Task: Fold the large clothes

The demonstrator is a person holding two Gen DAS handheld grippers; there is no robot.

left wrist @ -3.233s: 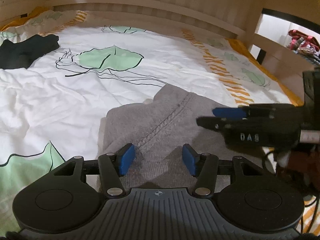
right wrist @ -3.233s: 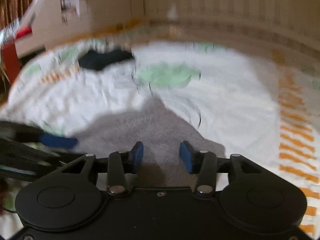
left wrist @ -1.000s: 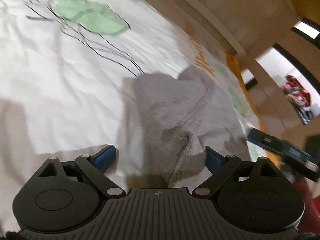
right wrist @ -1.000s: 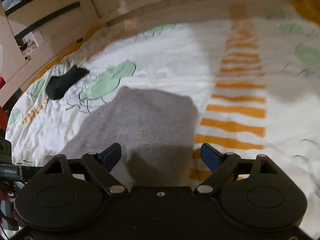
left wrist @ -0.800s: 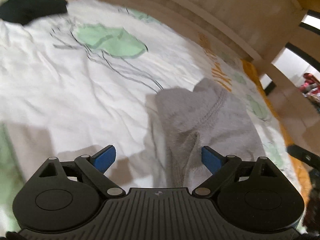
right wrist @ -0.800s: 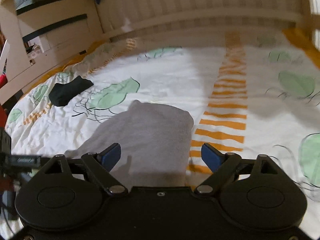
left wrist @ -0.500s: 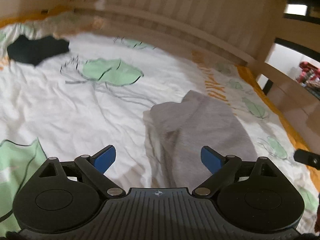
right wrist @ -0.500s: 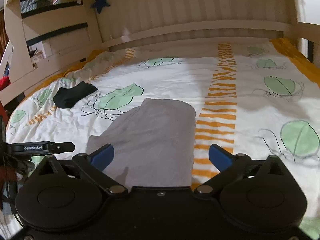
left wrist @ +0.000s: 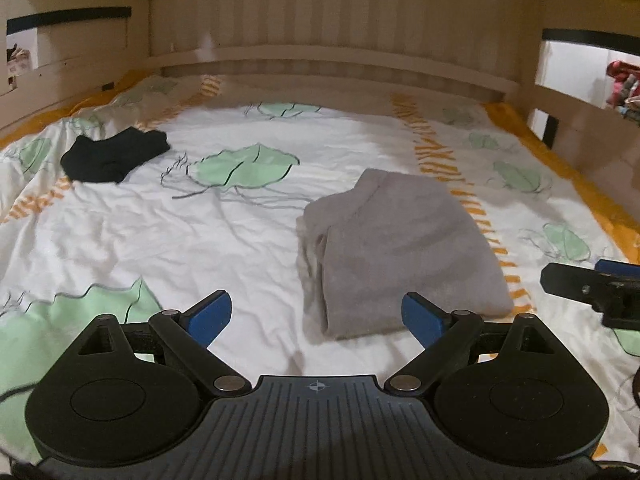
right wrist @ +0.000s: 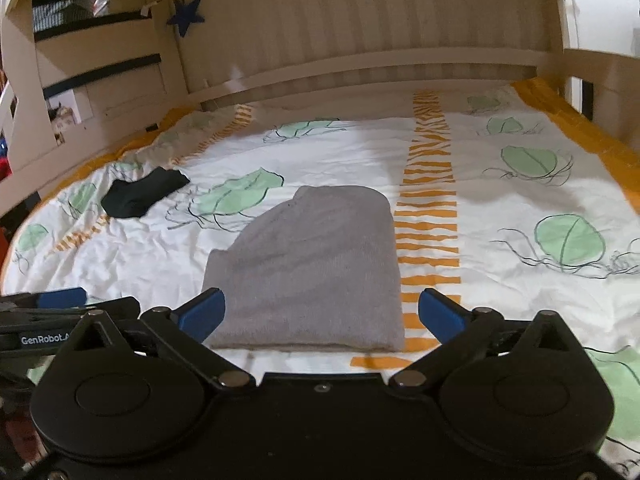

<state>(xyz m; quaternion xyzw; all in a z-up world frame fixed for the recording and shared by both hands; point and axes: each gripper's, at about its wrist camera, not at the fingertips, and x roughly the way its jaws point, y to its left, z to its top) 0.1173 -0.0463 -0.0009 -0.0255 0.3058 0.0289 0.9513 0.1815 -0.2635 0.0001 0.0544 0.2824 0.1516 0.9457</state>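
A grey garment (left wrist: pixel 396 248) lies folded into a compact rectangle on the bed, also in the right wrist view (right wrist: pixel 316 268). My left gripper (left wrist: pixel 316 316) is open and empty, held back from the garment's near left edge. My right gripper (right wrist: pixel 320 314) is open and empty, just short of the garment's near edge. The right gripper's fingertips (left wrist: pixel 580 284) show at the right edge of the left wrist view. The left gripper's fingertips (right wrist: pixel 60 300) show at the left edge of the right wrist view.
The bed has a white quilt (left wrist: pixel 160 232) with green leaves and orange stripes. A black garment (left wrist: pixel 114 154) lies at the far left, also in the right wrist view (right wrist: pixel 144 192). A wooden headboard (left wrist: pixel 340 40) and side rails enclose the bed.
Both grippers opened wide, let go of the grey garment and pulled back and up from it. The garment now lies flat and folded.
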